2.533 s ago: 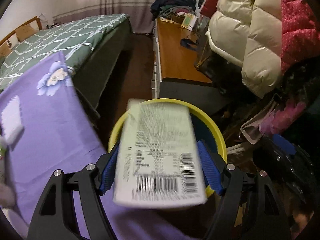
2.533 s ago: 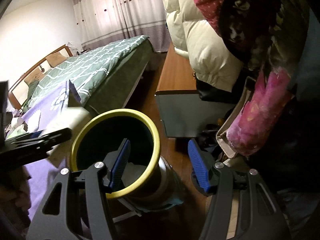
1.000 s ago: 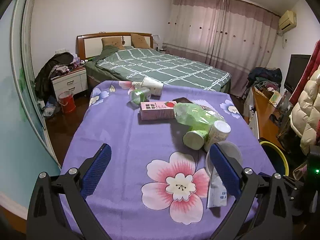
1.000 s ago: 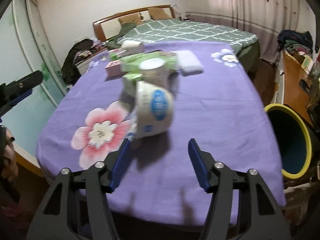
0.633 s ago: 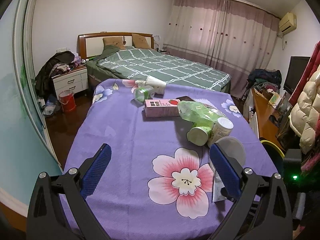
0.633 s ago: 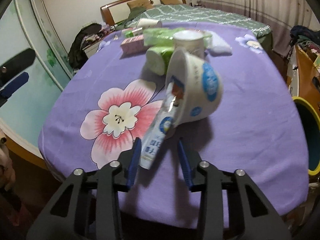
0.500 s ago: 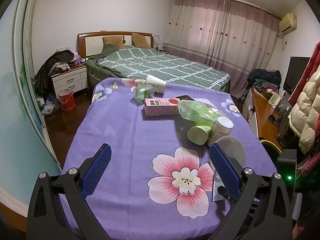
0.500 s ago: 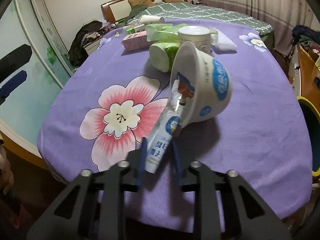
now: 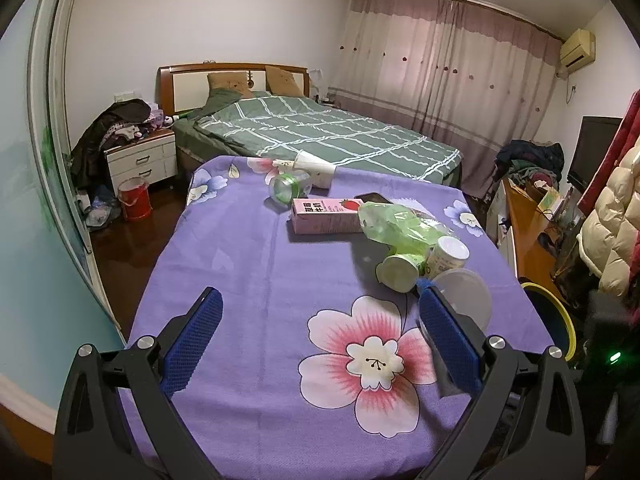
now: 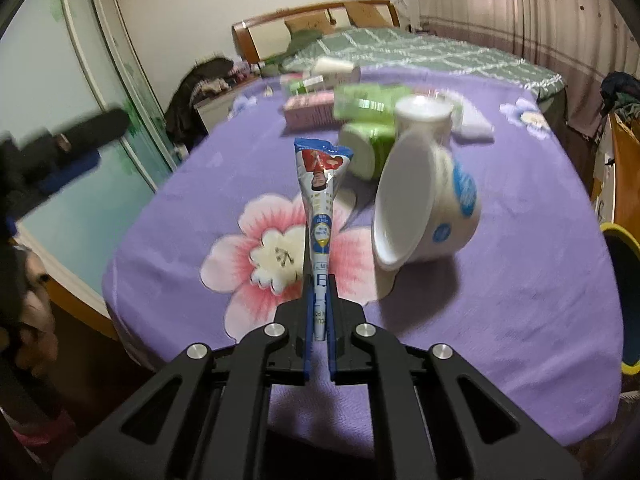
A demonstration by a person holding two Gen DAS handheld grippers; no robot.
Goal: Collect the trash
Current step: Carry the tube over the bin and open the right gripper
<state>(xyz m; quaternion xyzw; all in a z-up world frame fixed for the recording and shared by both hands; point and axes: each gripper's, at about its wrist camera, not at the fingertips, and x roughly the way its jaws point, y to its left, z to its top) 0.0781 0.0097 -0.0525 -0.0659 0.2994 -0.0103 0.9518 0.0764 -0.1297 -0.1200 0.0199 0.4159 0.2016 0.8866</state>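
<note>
Wrapper pinched tight in the right gripper, jaws having just closed down on its lower end, and it stands up from the pads like a long cone of blue, white and red print, its torn top pointing to twelve o'clock. Right beside it, at two o'clock, a white bowl with blue dots lies tipped on its side on the purple flowered cloth, mouth facing the wrapper, close but whether touching is hard to call through the blur. Behind the bowl, at one o'clock, sit a green cup on its side and a white tub standing upright. Farther back, at twelve, a pink carton lies flat with a crumpled green bag next to it.

Over on the left wrist view, the left gripper hangs wide apart above the cloth with nothing between its blue pads. A clear cup and a white paper cup lie at its eleven o'clock on the far edge. The yellow-rimmed bin waits off the table's edge at three o'clock, down on the floor beside a wooden cabinet. A green checked bed fills the back of the room.
</note>
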